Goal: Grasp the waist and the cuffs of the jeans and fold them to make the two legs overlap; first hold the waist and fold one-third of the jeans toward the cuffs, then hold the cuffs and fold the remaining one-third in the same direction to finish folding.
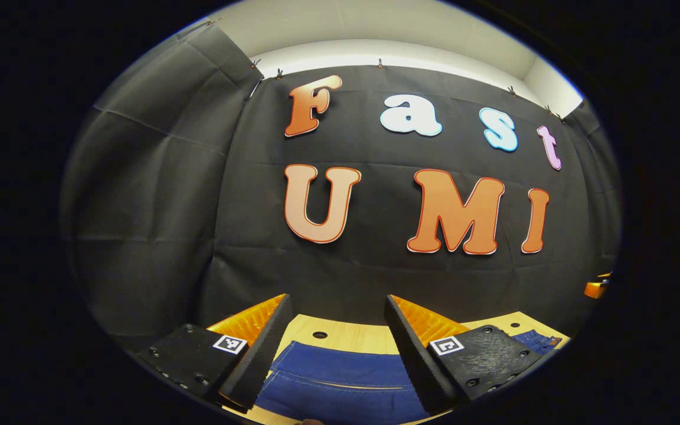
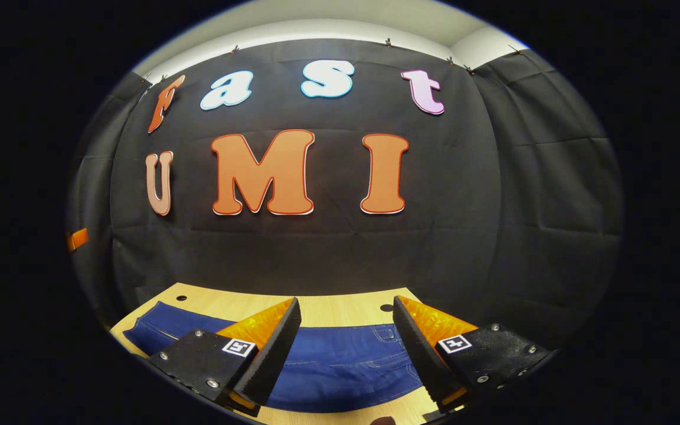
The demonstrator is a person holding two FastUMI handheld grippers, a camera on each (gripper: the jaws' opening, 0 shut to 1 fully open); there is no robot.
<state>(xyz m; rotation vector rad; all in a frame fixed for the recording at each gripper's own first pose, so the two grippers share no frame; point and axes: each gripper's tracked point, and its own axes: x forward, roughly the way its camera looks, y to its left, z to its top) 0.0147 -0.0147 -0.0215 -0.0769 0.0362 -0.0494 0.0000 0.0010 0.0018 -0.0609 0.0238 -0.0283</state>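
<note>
The jeans point(image 2: 340, 366) lie flat on the wooden worktop point(image 2: 340, 307), long axis running side to side below the left claw point(image 1: 337, 342) and right claw point(image 2: 346, 345), both wide open and empty.

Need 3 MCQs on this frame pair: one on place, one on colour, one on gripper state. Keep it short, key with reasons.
1. Where do the jeans lie?
A. Hung on the wall
B. Spread on the wooden table
C. Lifted in the air

2. What colour are the jeans?
A. Blue
B. Grey
C. White

3. How do the jaws of the left gripper and the right gripper stand?
A. Both shut on the denim
B. Left open, right shut
C. Both open, with nothing between them

Key: 1 B, the denim lies flat on the pale wood in both views. 2 A, the cloth is blue with light stitching. 3 C, in each view a wide gap shows between the jaws, with table and jeans seen through it.
</note>
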